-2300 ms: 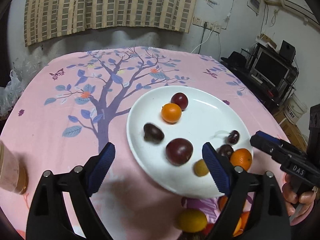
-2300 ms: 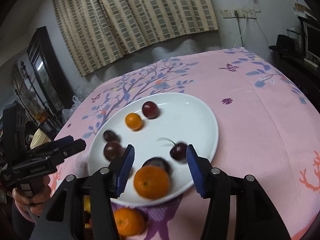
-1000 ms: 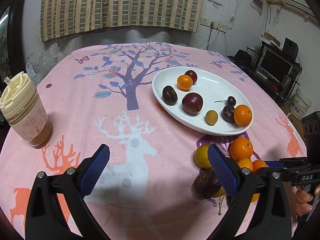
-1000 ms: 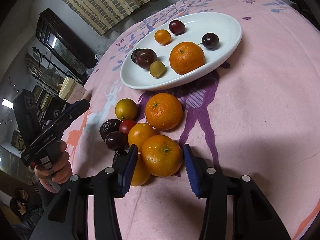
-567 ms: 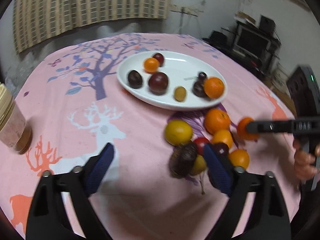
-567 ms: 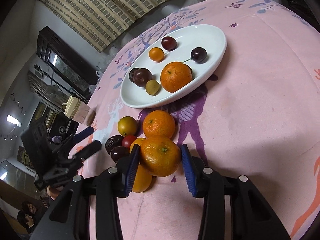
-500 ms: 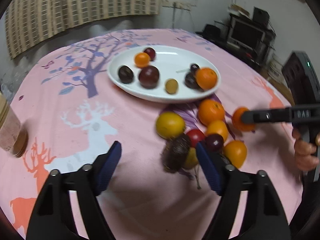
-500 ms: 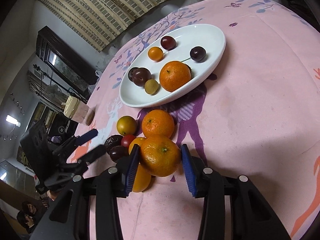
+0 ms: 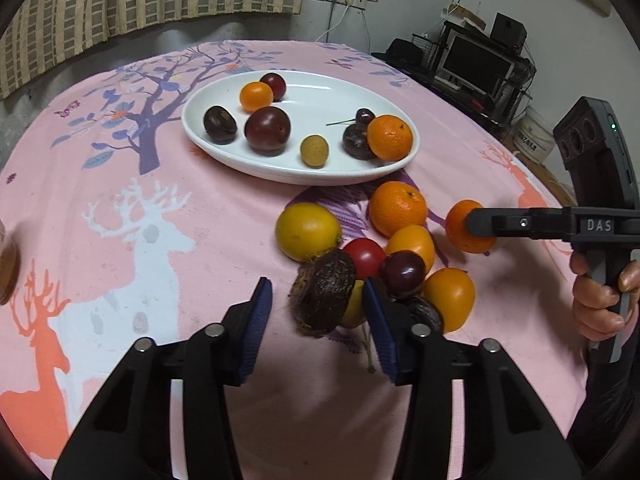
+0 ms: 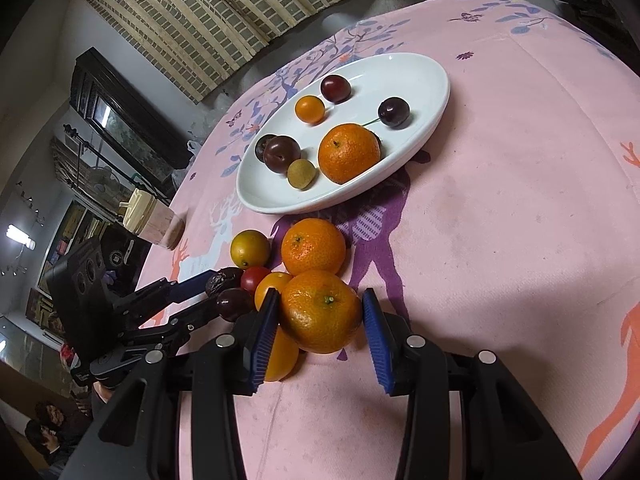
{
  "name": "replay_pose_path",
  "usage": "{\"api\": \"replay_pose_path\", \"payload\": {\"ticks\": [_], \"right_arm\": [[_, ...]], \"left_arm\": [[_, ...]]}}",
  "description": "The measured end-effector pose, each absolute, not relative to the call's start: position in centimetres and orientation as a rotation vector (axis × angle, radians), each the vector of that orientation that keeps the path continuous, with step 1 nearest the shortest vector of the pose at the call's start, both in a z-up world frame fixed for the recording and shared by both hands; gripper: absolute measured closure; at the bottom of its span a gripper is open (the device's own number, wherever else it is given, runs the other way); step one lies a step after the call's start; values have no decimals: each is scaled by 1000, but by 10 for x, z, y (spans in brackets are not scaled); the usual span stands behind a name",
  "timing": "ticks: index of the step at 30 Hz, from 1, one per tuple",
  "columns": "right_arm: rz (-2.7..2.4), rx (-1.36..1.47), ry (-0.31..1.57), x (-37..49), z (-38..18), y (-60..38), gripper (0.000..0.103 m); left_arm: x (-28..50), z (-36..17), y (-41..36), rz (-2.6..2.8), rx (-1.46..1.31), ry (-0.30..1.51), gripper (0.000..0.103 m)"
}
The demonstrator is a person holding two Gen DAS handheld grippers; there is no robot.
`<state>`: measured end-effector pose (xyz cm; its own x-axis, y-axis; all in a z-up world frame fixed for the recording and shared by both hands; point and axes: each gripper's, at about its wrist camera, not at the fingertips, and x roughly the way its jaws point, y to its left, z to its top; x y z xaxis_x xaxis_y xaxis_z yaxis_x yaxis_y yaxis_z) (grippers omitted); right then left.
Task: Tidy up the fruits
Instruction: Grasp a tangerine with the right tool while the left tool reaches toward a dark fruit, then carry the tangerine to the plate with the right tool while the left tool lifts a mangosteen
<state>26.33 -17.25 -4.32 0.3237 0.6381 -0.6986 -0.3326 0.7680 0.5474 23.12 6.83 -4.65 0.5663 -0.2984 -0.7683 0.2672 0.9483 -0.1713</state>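
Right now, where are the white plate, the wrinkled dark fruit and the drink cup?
white plate (image 9: pixel 320 88): left wrist view, bare inner surface.
wrinkled dark fruit (image 9: pixel 323 292): left wrist view, middle of its skin.
drink cup (image 10: pixel 154 226): right wrist view, its side wall.

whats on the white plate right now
On the white plate: one tangerine, a small orange fruit, a tan round fruit and several dark plums or cherries. Anything behind the tangerine is partly hidden.

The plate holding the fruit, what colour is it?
Plain white plate, clearest in the right wrist view.
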Motion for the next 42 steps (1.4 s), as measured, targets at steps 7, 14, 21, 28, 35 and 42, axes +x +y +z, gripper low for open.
{"api": "replay_pose_path", "payload": {"ticks": [7,14,21,28,35,42], "right_arm": [[660,327,1064,263,-42,-172,60],[666,335,1056,261,-40,-174,60],[680,340,1012,256,-33,-173,60],[721,295,822,266,3,-161,61],[568,263,757,338,12,-145,61],[584,312,752,351,8,-153,61]], "left_arm": [[233,-48,69,-362,-76,923,65],[233,-49,76,-358,-125,933,72],[224,-40,93,-363,-217,903,72],[239,-15,98,-359,-244,836,75],[306,19,73,-320,-170,721,80],[324,11,92,-270,-179,772,82]]}}
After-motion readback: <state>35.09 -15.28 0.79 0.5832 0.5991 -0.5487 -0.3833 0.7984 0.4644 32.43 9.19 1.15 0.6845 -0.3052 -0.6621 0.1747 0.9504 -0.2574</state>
